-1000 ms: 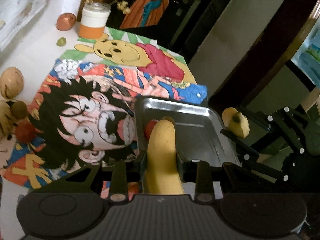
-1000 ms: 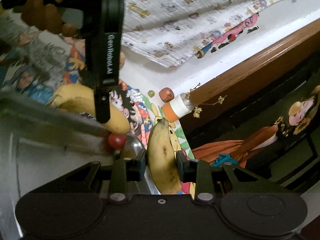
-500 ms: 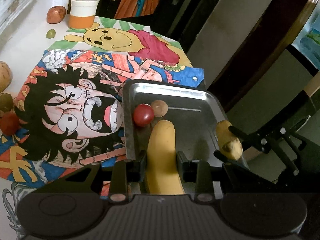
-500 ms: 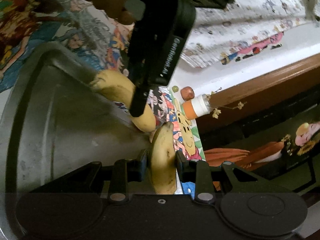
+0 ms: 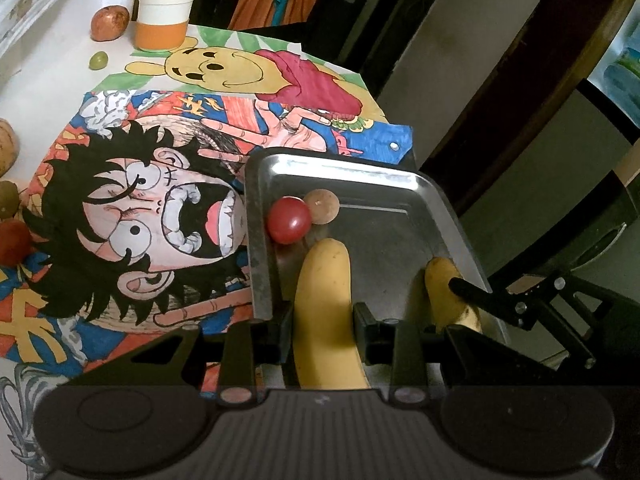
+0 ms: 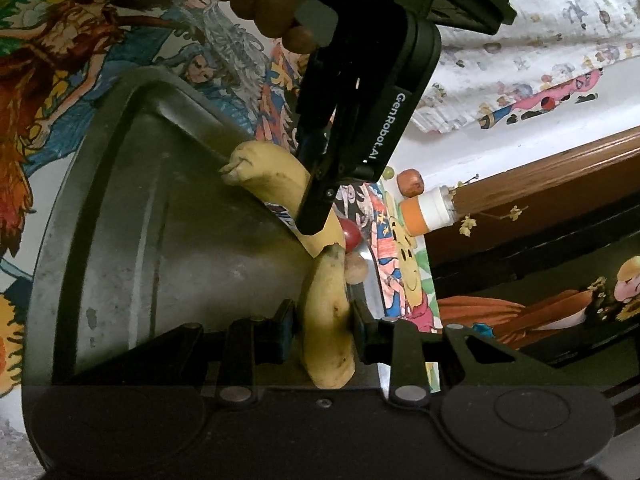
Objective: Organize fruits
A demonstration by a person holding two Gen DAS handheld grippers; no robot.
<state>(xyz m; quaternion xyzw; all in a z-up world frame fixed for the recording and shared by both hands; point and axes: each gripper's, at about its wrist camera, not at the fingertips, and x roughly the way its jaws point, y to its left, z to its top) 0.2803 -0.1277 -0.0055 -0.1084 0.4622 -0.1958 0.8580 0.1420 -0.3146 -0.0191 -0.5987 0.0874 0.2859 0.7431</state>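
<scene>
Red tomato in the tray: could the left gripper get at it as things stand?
Probably not yet. The left gripper is shut on a banana, so its jaws are full. The path looks free: the red tomato lies uncovered just ahead in the tray.

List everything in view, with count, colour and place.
Yellow bananas: 2, one in each gripper, over the tray.
Rectangular steel tray: 1, silver, on the drawings.
Red cherry tomato: 1, in tray, far left corner.
Round tan fruit: 1, in tray, beside the tomato.
Cartoon drawings: several, multicoloured, covering the table.
White-and-orange jar: 1, far edge.
Reddish-brown fruit: 1, left of jar.
Small green fruit: 1, near jar.
Left gripper: black, shut on banana.
Right gripper: black, shut on banana.
</scene>
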